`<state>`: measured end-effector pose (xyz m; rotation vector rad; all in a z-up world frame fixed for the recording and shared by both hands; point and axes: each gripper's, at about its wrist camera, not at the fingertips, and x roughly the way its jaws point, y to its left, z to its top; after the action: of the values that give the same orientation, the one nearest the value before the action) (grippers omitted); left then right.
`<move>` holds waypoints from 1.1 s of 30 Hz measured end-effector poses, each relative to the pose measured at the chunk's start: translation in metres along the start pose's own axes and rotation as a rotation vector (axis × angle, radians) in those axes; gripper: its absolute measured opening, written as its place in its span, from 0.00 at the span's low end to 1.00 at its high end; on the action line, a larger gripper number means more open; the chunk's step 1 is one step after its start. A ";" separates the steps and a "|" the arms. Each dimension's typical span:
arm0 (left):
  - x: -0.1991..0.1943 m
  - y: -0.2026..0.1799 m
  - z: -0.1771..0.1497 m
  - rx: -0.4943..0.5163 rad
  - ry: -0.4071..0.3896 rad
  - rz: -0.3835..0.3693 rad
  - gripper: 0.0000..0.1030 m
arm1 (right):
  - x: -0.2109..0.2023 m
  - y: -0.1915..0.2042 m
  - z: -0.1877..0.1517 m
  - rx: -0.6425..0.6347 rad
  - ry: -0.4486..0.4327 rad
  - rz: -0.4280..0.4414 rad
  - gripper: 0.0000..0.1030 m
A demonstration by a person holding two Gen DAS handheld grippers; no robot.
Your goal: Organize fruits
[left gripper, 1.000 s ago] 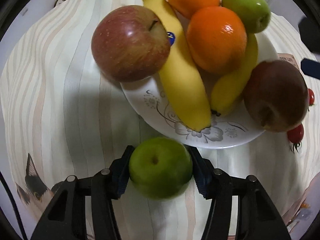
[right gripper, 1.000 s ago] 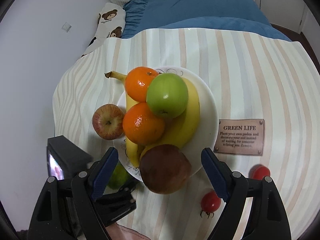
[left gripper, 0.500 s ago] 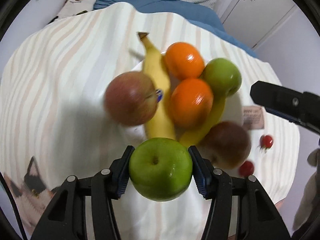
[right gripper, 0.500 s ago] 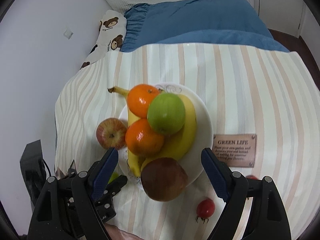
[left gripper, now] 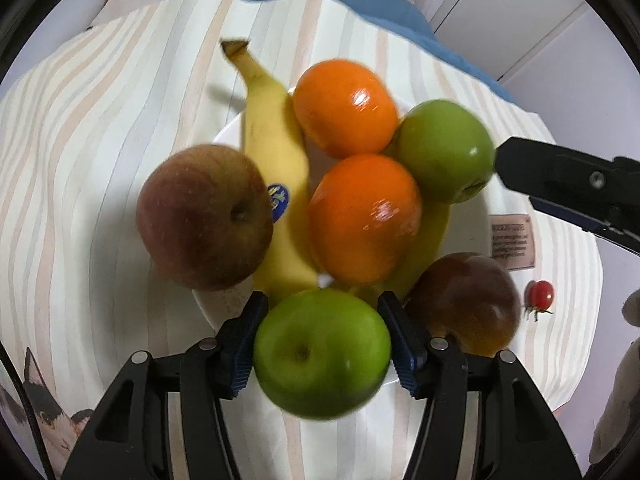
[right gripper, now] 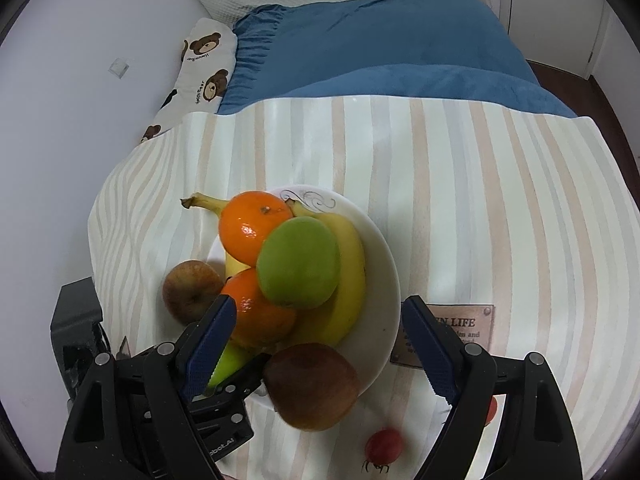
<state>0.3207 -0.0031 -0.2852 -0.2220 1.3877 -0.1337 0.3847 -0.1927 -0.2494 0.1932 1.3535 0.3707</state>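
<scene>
My left gripper [left gripper: 321, 305] has a green apple [left gripper: 322, 354] between its blue pads, above the near rim of the white plate [left gripper: 208, 308]. Its jaws are opening, and both pads still touch the apple. The plate carries a banana [left gripper: 272, 152], two oranges [left gripper: 344, 106], a second green apple [left gripper: 442, 156] and a dark red apple [left gripper: 464, 300]. A reddish apple [left gripper: 204, 216] lies against the plate's left side. My right gripper [right gripper: 320, 308] is open over the plate's [right gripper: 384, 272] near side with nothing in its grip.
Two cherry tomatoes [right gripper: 384, 444] lie on the striped cloth near the plate's right side, next to a brown "GREEN LIFE" patch [right gripper: 460, 332]. A blue blanket and a bear-print pillow lie beyond the cloth. A wall runs along the left.
My left gripper lifted the green apple off the cloth and carried it over the plate's near rim. The right gripper drew back a little, still open.
</scene>
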 end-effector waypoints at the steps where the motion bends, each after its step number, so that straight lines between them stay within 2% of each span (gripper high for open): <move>1: -0.001 0.003 0.001 -0.010 0.001 -0.004 0.55 | 0.001 -0.001 0.000 0.005 0.003 0.002 0.85; 6: -0.003 0.009 0.000 -0.033 -0.010 0.007 0.56 | 0.005 -0.003 -0.001 0.017 0.007 0.006 0.85; 12: -0.019 0.013 -0.005 0.000 -0.024 0.027 0.56 | 0.001 -0.002 -0.003 0.015 -0.001 0.012 0.85; 15: -0.042 0.024 -0.023 0.017 -0.028 0.034 0.56 | -0.010 -0.003 -0.007 0.009 -0.010 0.019 0.85; 17: -0.051 0.036 -0.046 -0.026 0.003 0.028 0.56 | -0.021 -0.004 -0.015 0.001 -0.023 0.022 0.85; 20: -0.043 0.039 -0.070 -0.053 0.091 -0.016 0.56 | -0.023 -0.010 -0.032 0.017 -0.016 0.040 0.85; 23: -0.024 0.033 -0.079 -0.042 0.129 -0.001 0.57 | -0.013 -0.014 -0.043 0.036 0.005 0.040 0.85; 26: -0.010 0.024 -0.077 0.003 0.105 0.030 0.59 | -0.002 -0.016 -0.052 0.060 0.030 0.041 0.85; 29: -0.007 0.014 -0.075 0.067 0.061 0.073 0.59 | -0.002 -0.013 -0.058 0.051 0.020 0.024 0.85; 33: -0.007 0.007 -0.075 0.110 0.051 0.116 0.58 | -0.009 -0.016 -0.064 0.051 0.006 -0.004 0.85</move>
<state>0.2451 -0.0007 -0.2922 -0.0474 1.4359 -0.1196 0.3235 -0.2154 -0.2596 0.2317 1.3695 0.3337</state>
